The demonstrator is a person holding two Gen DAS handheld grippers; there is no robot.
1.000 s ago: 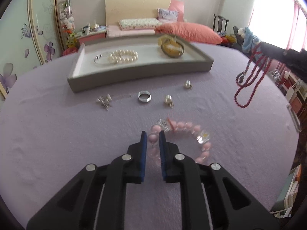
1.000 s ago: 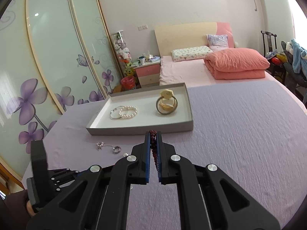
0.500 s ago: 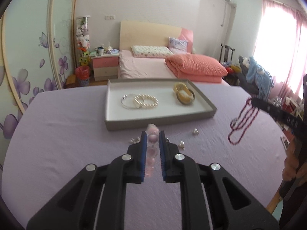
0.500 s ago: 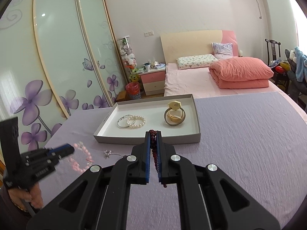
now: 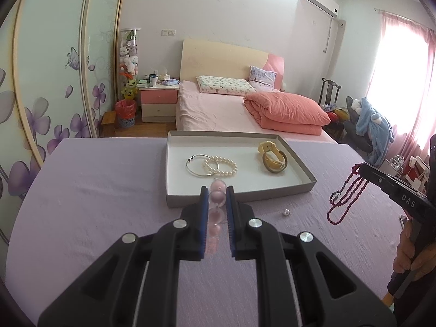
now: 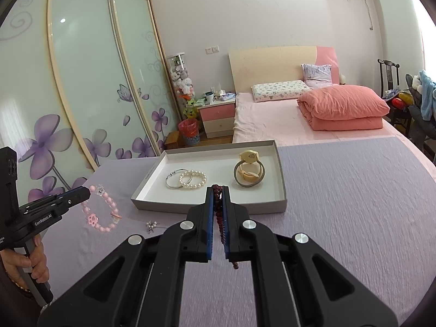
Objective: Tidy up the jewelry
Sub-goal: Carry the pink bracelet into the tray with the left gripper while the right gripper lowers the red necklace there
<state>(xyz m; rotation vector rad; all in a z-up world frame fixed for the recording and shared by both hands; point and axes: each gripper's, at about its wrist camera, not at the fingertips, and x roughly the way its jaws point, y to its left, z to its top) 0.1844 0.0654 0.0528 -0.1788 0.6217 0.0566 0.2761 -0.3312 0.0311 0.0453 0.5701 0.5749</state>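
While both grippers hang above the lilac tablecloth (image 5: 95, 218), I take the tray (image 5: 174, 201) as my landmark throughout. My left gripper (image 5: 216, 190) is clamped on the pink bead bracelet (image 5: 217, 194); in the left wrist view the beads run between the pads, long axis in line with the fingers and pointing toward the tray's near wall. Seen from the right wrist, that bracelet (image 6: 102, 209) hangs as an open loop from the left gripper (image 6: 84, 193), left of the tray and clear of the cloth, long axis roughly vertical. My right gripper (image 6: 217, 190) is clenched on the dark red bead necklace (image 6: 219, 218), whose strands trail down between the pads; from the left wrist, the necklace (image 5: 344, 199) dangles in several long loops from the right gripper (image 5: 361, 166), right of the tray, long axis near vertical (a small metal clasp shows partway down).

Tray contents: a silver bangle (image 5: 197, 164) toward the left, lying flat; a pearl bracelet (image 5: 220, 166) overlapping the bangle's right edge; a yellow watch (image 5: 273, 158) toward the right, band curled in a ring, face tilted up at the far side.

On the cloth in front of the tray: a small pearl earring (image 5: 286, 212) near the right corner, and a small metal cluster (image 6: 151, 225) near the left corner, too small to identify.
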